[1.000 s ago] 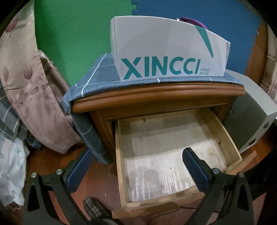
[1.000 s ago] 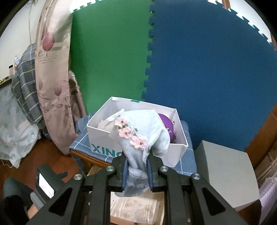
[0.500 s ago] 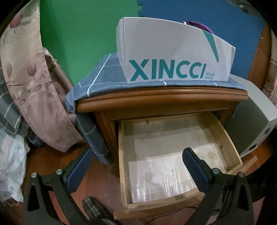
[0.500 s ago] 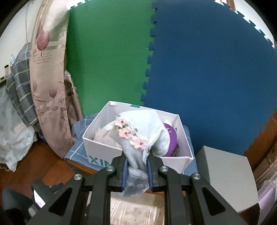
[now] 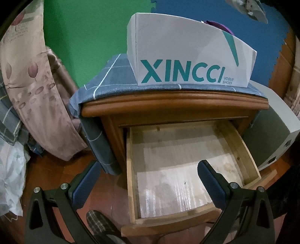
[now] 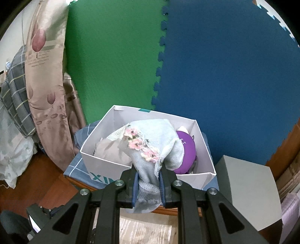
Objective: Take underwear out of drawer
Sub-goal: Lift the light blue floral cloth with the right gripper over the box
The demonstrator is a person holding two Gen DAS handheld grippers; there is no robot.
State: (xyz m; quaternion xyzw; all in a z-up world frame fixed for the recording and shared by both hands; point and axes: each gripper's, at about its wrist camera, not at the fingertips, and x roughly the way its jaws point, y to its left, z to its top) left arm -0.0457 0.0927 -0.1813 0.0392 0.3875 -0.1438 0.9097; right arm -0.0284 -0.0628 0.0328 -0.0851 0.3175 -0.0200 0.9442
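Observation:
My right gripper point(image 6: 148, 174) is shut on light blue underwear point(image 6: 155, 138) with pink flower trim and holds it over the open white XINCCI shoe box point(image 6: 101, 161). The box holds a purple garment point(image 6: 185, 150) and a beige one point(image 6: 110, 152). In the left wrist view the wooden drawer point(image 5: 131, 169) of the nightstand stands pulled out, with only its paper lining inside. My left gripper point(image 5: 148, 172) is open and empty in front of the drawer. The box point(image 5: 187, 62) sits on top of the nightstand, and the underwear point(image 5: 245, 7) shows at the top edge.
A blue checked cloth point(image 5: 108, 82) covers the nightstand top point(image 5: 168, 105) and hangs down its left side. A pink floral curtain point(image 5: 37, 84) hangs to the left. A grey box point(image 5: 271, 135) stands to the right. Green and blue foam mats point(image 6: 225, 75) line the wall.
My right gripper has carried the underwear up and forward, over the shoe box. My left gripper has drifted left, staying open before the drawer.

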